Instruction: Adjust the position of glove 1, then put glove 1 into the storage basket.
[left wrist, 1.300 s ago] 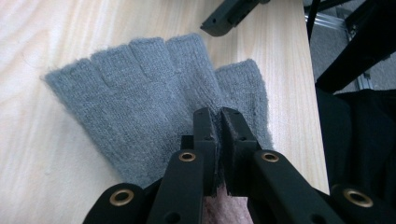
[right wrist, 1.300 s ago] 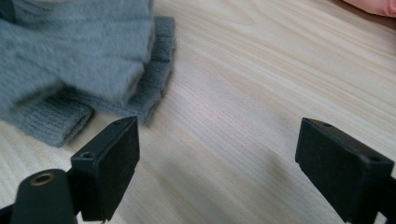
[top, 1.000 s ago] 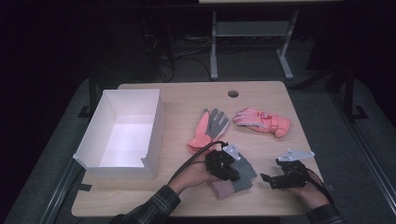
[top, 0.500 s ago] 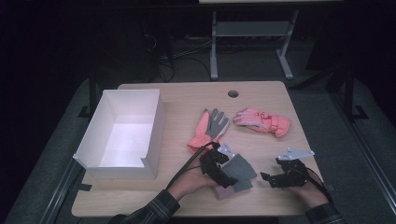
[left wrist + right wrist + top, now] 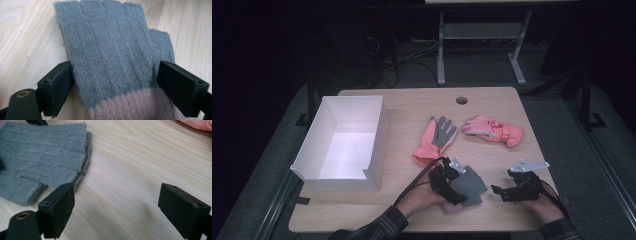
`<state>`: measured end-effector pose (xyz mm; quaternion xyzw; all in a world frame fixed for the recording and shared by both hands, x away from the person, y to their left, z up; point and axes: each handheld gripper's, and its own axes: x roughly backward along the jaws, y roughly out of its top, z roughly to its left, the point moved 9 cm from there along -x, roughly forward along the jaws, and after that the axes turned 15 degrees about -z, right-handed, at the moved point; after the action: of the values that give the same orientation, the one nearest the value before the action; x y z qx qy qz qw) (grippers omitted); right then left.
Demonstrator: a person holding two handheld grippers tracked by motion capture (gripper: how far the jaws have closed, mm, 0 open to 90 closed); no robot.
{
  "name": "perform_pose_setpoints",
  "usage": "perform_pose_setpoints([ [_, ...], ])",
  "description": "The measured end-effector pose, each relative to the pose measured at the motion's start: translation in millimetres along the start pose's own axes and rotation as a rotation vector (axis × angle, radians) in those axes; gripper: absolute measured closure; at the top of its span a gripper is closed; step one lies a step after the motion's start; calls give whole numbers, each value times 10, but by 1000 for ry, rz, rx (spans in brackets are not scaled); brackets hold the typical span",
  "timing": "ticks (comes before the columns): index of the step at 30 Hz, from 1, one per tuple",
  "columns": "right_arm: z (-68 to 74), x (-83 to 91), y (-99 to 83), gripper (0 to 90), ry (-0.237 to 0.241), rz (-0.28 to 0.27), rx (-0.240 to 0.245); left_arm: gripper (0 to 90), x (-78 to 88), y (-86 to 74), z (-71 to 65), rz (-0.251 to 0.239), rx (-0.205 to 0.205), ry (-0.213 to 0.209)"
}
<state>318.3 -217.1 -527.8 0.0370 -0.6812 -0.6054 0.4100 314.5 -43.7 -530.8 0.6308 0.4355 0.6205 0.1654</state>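
Wool, by the look of it: the grey glove is knitted, with cut-off fingers and a pink cuff, and it lies flat on the table at its near edge, well to the right of the white box. I judge it light, limp and not slippery or fragile; it will fold and droop when lifted. In the right gripper view the knit looks doubled, so it may be two layers or a stacked pair. A pinch across the cuff, where the knit is thickest, or over a gathered fold of the palm, would catch both layers; a flat grab from the sides may only slide over it.

The left gripper has just been opening and now stands at its widest, one jaw on each side of the glove near where grey meets pink. The pads sit at the knit's edges or just off them and do not squeeze it, so nothing is held.

The right gripper is also wide open, over bare wood just right of the glove, touching nothing. Two other gloves, pink and grey and all pink, lie farther back from the box-side glove.
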Motion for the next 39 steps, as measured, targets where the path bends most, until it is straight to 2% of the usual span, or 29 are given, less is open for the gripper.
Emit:
perform_pose_setpoints([
  [3, 2, -4, 0, 135, 1, 1, -1, 147, 4, 0, 0, -5, -2, -5],
  [10, 2, -14, -1, 135, 1, 4, -7, 297, 29, 3, -12, -8, -2, -16],
  [11, 7, -14, -5, 135, 4, 4, -2, 331, 33, 6, -31, -8, 3, -31],
  [17, -1, -7, -3, 136, 5, 2, -2, 457, 36, 12, -51, -14, 20, -66],
  [23, 8, -7, -3, 136, 8, 1, -3, 544, 37, 10, -65, -14, 38, -100],
  [30, -1, -7, 3, 136, 8, -2, -4, 619, 49, 22, -71, -25, 43, -119],
  [34, 4, -5, 0, 136, 8, 1, -7, 637, 64, 38, -68, -42, 65, -136],
  [39, -1, -10, -12, 136, 7, 7, -18, 650, 100, 87, -80, -60, 64, -144],
])
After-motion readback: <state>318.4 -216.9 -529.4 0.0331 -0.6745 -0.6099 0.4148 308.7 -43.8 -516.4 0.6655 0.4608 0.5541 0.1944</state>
